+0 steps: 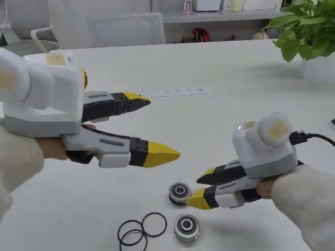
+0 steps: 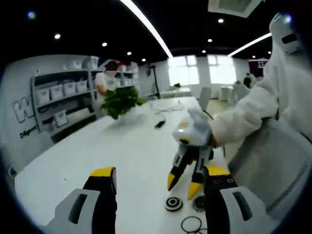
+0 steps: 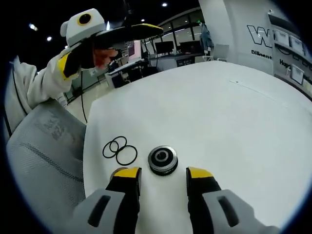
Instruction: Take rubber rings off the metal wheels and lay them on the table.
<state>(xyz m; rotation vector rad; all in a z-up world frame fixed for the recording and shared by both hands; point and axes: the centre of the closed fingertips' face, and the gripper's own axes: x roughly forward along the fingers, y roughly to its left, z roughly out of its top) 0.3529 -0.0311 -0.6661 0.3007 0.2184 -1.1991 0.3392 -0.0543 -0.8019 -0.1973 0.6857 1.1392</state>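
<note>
There are two metal wheels (image 1: 179,192) and three black rubber rings (image 1: 143,227) on the white counter (image 1: 235,94). There are two tools, one in each hand.

The rings lie flat in a little bunch at the near edge of the counter. They touch and partly cross each other. They are just to the left of the wheels.

The first wheel (image 3: 163,160) lies flat, right in front of the right hand-held gripper (image 1: 201,187). In the right gripper view it sits just past the gap between the two yellow tips, and I see no tip touching it. The second wheel (image 1: 187,227) lies flat too. It is closer to the person, near the first wheel and just beside the rings. Both wheels are shiny with a dark band inside.

The right hand-held gripper is down low by the counter. Its jaws are apart, about wide enough for the wheel, and they hold nothing.

The left hand-held gripper (image 1: 154,125) is up in the air, well apart from the wheels and the rings. Its jaws are spread wide and nothing is between them.

A green plant (image 1: 306,31) stands at the far right corner of the counter.
</note>
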